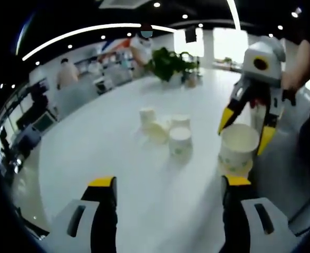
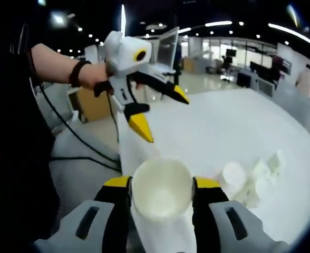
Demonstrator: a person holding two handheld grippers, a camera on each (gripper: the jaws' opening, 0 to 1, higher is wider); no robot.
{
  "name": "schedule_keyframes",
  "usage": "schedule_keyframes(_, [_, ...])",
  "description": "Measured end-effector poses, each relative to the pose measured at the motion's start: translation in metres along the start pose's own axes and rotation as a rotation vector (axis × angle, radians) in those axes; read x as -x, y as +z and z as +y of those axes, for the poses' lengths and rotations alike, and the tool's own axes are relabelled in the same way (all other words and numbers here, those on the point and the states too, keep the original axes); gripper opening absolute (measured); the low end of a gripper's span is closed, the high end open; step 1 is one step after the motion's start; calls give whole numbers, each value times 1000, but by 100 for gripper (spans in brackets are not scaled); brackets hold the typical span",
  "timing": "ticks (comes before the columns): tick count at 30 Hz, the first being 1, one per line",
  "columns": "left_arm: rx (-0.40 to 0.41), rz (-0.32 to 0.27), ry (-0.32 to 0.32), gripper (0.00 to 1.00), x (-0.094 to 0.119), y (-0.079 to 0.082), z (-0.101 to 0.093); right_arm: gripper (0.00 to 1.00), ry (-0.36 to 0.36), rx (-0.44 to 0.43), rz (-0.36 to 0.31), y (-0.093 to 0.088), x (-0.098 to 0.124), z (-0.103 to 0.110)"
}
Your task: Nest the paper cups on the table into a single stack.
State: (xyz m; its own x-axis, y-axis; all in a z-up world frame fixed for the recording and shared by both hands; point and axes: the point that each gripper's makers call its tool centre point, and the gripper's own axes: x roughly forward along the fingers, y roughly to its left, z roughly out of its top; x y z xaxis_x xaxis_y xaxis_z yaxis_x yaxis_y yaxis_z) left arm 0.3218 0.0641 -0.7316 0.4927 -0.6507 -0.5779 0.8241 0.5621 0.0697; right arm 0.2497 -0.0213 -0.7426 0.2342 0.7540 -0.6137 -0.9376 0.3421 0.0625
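White paper cup [image 2: 161,187] clamped upright in right gripper [image 2: 161,196] above counter [image 1: 118,174] edge; left gripper [image 1: 168,191] open, empty. Loose cups [image 1: 165,130] mid-counter, unstacked — nesting barely begun.

One white paper cup [image 2: 161,188] stood upright with its mouth open between my right jaws, pinched at both sides, near the table's edge; I also saw it at [image 1: 239,146], faintly printed with a green pattern low on its wall. The other cups [image 1: 165,130] sat in a loose cluster further in on the white table [image 1: 118,158], well apart from it. At least one [image 1: 180,141] stood upright; another [image 1: 158,131] looked tipped over.
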Motion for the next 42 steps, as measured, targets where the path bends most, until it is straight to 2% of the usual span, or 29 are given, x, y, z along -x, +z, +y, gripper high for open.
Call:
schedule_keyframes(10, [1,10,-5,80,-2,-4,-2,43,-15,58,56,-18,-10,7])
schedule_keyframes(38, [4,21,-15,79,-2,-8,2,48,-20,18,68,-26,-12,2])
schedule_keyframes(40, [7,20,-14,79,-1,-9,3,50,-18,14,68,-26,-13,3])
schedule_keyframes(42, [7,20,-13,79,-1,-9,3,57,-22,2,64,-26,-13,3])
